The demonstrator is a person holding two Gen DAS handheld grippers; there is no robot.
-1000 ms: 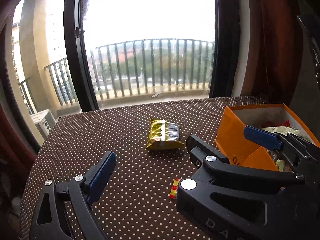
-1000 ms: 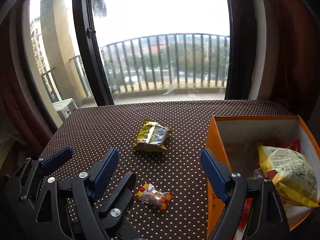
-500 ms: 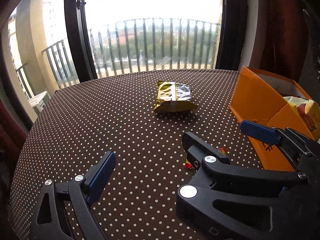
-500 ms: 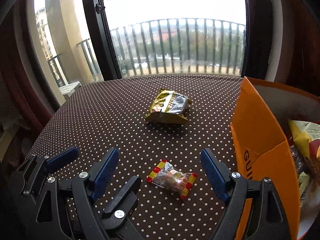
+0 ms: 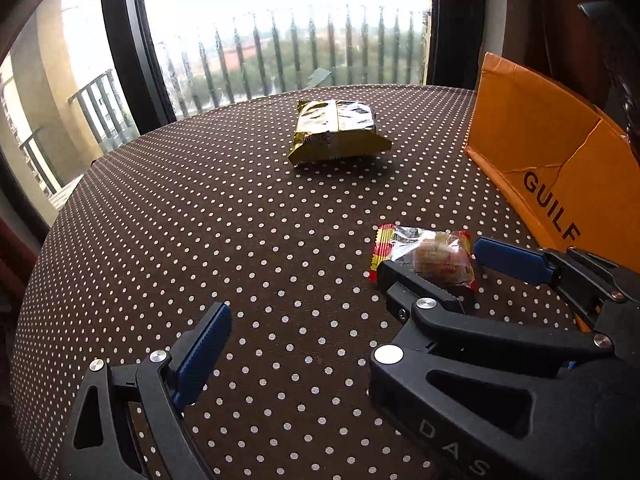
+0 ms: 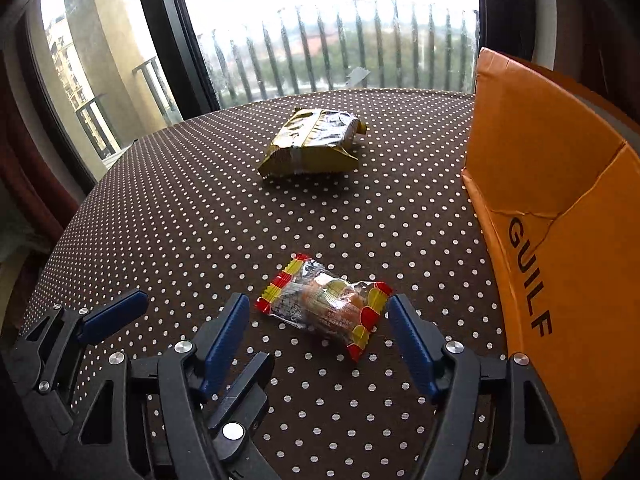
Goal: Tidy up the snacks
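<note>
A small clear snack packet with red and yellow ends (image 6: pixel 326 306) lies on the dotted brown table; it also shows in the left wrist view (image 5: pixel 424 254). My right gripper (image 6: pixel 318 344) is open, low over the table, its blue pads on either side of the packet's near part without touching it. A gold foil snack bag (image 6: pixel 310 144) lies farther back, also seen in the left wrist view (image 5: pixel 336 132). My left gripper (image 5: pixel 312 356) is open and empty, left of the right gripper. An orange cardboard box (image 6: pixel 560 216) stands at the right.
The round table with brown polka-dot cloth (image 5: pixel 200 220) ends near a dark-framed window (image 5: pixel 120 40) with a balcony railing beyond. The box marked GUILF (image 5: pixel 560 168) stands close to the right gripper. A dark curtain hangs at the right.
Both grippers have moved forward and down toward the table. The small packet now lies between the right gripper's open fingers. The box's inside has dropped out of view.
</note>
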